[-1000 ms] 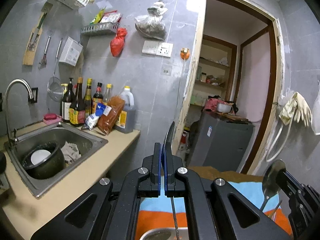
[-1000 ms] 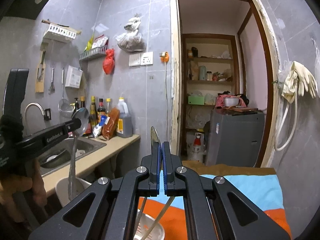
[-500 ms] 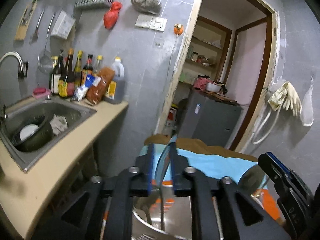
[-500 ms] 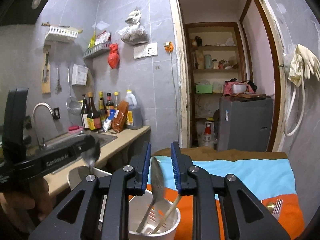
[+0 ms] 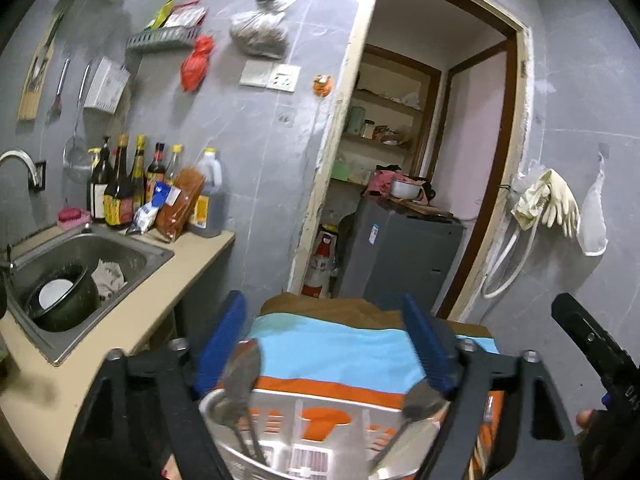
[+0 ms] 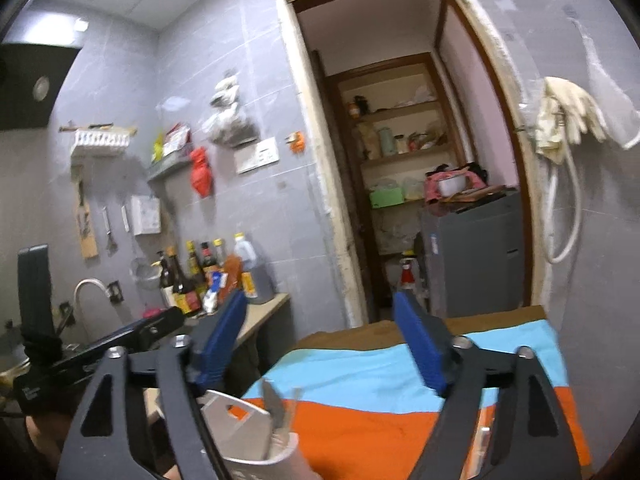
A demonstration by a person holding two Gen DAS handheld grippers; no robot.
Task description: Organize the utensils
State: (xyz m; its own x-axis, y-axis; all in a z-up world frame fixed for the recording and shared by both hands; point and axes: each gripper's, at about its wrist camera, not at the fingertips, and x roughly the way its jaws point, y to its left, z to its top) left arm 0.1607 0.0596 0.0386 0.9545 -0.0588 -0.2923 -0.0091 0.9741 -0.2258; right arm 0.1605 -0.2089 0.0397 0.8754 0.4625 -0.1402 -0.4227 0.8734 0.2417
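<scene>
Spoons (image 5: 240, 376) beneath spread left gripper (image 5: 322, 344)

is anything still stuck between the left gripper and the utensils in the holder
No. The left gripper has just been opening, and nothing sits between its pads. Both spoons stand free in the utensil holder below.

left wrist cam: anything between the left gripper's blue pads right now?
Nothing gripped. The left gripper is open after just opening. In the left wrist view two spoons stand in the utensil holder below the gap, touching neither pad.
</scene>
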